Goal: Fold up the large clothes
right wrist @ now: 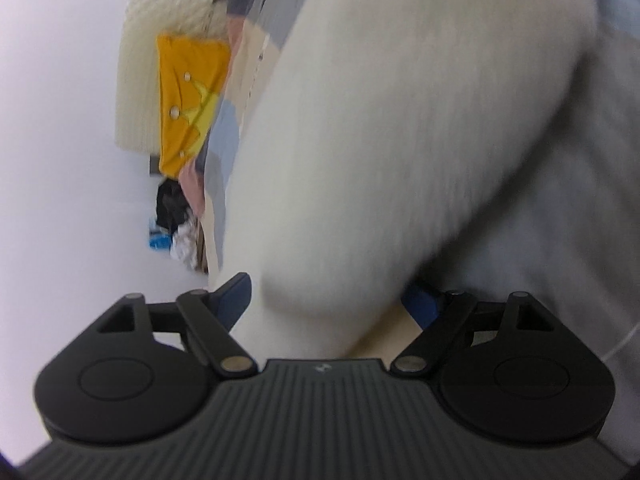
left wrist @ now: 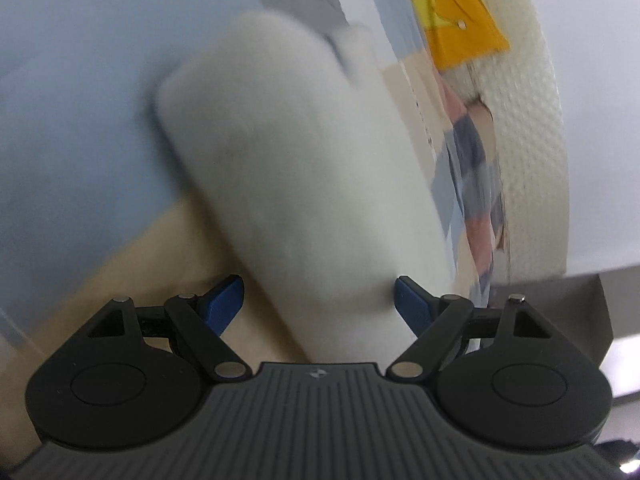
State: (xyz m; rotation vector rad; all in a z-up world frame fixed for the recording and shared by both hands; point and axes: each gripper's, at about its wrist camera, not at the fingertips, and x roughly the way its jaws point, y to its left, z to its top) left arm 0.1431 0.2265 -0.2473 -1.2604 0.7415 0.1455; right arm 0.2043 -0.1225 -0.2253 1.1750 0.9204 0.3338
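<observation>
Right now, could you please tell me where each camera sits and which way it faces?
Left wrist: on the left gripper, facing along open jaws at a white fuzzy garment on a light blue sheet.
Right wrist: on the right gripper, jaws open, close against the same garment.
Shared: the garment, an orange cloth and a cream textured cushion.

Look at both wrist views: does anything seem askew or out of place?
Nothing looks damaged or spilled. The fluffy white garment lies between both open grippers, left and right, as a rounded, uneven roll, not a flat fold. An orange cloth lies bunched at the edge of the patchwork cover. Blur hides finer detail.
</observation>
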